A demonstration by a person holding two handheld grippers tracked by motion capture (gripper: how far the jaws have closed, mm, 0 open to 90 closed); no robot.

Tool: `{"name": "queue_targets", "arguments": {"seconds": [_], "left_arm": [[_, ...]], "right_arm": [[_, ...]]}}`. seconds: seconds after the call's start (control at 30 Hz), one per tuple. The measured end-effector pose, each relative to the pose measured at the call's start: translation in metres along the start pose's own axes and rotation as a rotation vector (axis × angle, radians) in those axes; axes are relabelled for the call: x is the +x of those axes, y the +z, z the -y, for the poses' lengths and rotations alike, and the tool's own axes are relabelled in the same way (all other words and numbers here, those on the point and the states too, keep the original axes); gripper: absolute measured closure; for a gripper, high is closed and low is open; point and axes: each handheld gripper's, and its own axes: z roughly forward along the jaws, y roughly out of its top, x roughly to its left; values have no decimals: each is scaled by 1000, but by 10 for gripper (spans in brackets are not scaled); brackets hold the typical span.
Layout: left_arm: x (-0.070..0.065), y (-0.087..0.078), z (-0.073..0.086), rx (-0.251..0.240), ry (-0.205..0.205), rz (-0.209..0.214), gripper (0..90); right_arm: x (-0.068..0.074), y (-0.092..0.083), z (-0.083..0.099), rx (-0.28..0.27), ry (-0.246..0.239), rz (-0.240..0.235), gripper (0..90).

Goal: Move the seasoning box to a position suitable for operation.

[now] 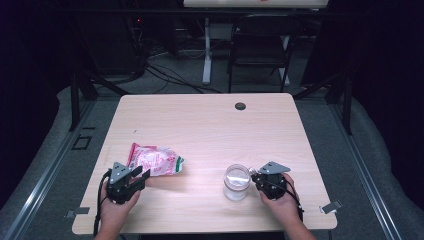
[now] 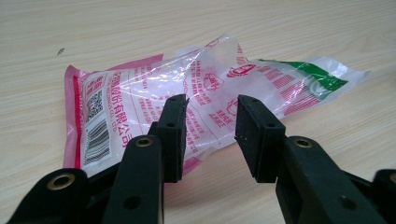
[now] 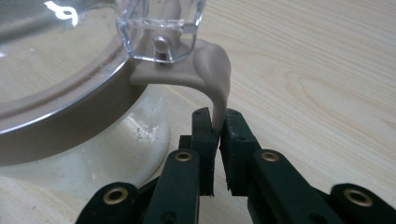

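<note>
on a pale wood-grain counter [image 1: 200, 125] in a dark room, the right gripper [image 3: 218, 122] pinches a clear glass jar's beige latch tab [image 3: 215, 79]; the left gripper [image 2: 211, 122] gapes half-open before a crumpled pink-printed plastic bag [image 2: 196, 88].

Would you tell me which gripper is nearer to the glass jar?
Right. The right gripper pinches the glass jar by its beige tab; the left gripper sits far across, by the plastic packet.
</note>
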Motion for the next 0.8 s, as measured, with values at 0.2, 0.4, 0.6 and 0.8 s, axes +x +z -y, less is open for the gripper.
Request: {"name": "queue_targets", "arguments": {"seconds": [0.2,0.4,0.6,0.8], "left_arm": [[-1,0,0,-2,2,2,636],[-3,2,0,4,10,7,637],[-8,3,-1,1,8,25,636],[-17,2,-7,-6,16,52,637]], "right_arm": [[3,2,-2,-2,32,13,856],[10,8,-7,-9,18,16,866],[11,6,-6,-3,33,2,852],[11,-5,-2,3,53,-37,754]]}}
